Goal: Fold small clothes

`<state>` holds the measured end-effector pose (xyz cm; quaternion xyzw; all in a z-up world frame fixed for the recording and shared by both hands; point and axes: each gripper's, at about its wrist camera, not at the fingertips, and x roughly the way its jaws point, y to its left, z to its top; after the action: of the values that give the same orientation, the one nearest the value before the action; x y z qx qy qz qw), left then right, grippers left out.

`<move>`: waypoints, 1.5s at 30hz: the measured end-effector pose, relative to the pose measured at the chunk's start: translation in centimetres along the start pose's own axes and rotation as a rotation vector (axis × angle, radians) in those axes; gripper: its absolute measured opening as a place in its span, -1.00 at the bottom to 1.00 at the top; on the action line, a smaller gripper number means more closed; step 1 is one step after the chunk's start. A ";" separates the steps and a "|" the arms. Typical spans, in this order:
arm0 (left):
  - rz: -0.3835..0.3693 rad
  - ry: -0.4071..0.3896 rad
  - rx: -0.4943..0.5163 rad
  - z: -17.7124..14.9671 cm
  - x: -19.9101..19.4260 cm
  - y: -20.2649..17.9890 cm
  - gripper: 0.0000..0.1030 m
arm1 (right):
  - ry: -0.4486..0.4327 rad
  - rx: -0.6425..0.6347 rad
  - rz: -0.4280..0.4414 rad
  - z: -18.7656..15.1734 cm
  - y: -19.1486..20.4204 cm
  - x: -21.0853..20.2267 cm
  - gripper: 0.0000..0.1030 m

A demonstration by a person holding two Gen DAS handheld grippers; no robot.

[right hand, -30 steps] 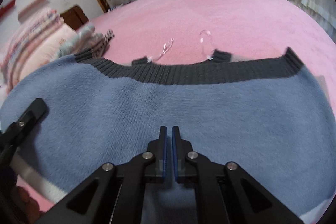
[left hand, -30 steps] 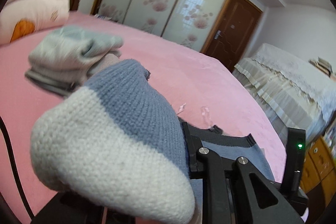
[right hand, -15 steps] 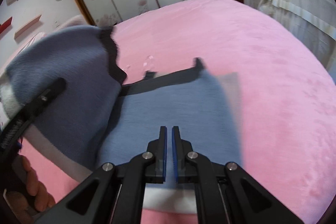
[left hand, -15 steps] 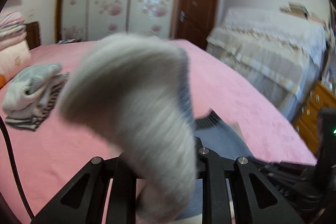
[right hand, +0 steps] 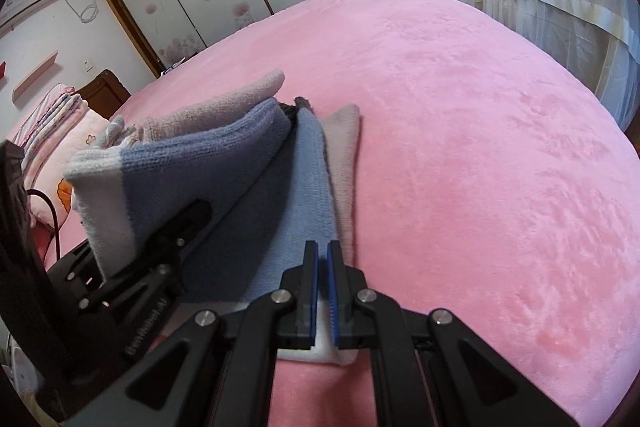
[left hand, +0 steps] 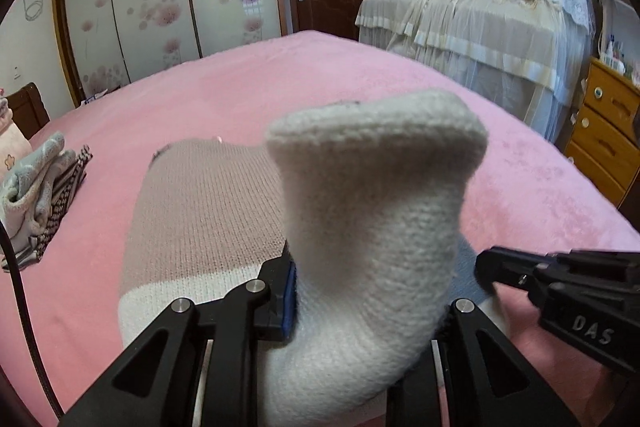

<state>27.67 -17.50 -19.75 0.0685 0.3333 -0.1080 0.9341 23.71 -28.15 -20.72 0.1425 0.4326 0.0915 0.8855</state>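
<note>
On the plush pink bedspread (right hand: 480, 155), left gripper (left hand: 368, 307) pinching chunky knit sweater (left hand: 376, 219) (cream hem), right gripper (right hand: 322, 291) nearly closed.

pink bed (right hand: 460, 131), sweater (right hand: 304, 187), folded pile (left hand: 36, 195)

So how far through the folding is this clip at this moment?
Partly done. A small pile of folded clothes already sits on the pink bed. In hand: the left hand-held gripper grips the sweater's white hem and is carrying that side over the flat half, while the right hand-held gripper, nearly shut, sits at the near edge. Left: lay it down, finish folding, stack.
</note>
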 end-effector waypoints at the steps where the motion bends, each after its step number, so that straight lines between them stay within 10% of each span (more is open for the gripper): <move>1: 0.002 -0.008 0.002 0.3 0.0 -0.4 -0.63 | -0.002 0.005 0.004 0.1 -0.2 -0.1 -0.91; 16: 0.009 0.052 0.101 -1.0 0.9 -3.6 -0.61 | -0.002 0.020 -0.008 -0.3 -1.2 -0.3 -0.91; 23: -0.052 0.053 0.144 -1.6 -0.2 -4.6 0.20 | 0.012 0.017 -0.016 -0.3 -0.9 -0.5 -0.91; 37: -0.223 0.009 0.189 -3.7 -4.1 -4.5 0.67 | 0.029 -0.002 0.040 1.8 0.5 -2.7 -0.89; 42: -0.211 -0.005 0.111 -3.9 -7.8 -1.1 0.67 | 0.035 -0.013 0.087 2.4 1.7 -4.0 -0.21; 45: -0.162 -0.012 0.007 -3.8 -9.5 2.6 0.67 | 0.028 -0.019 0.131 2.8 2.6 -5.1 -0.19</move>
<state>18.78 -12.75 -16.48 0.0439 0.3318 -0.1847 0.9241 22.75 -27.61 -14.40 0.1609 0.4340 0.1552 0.8727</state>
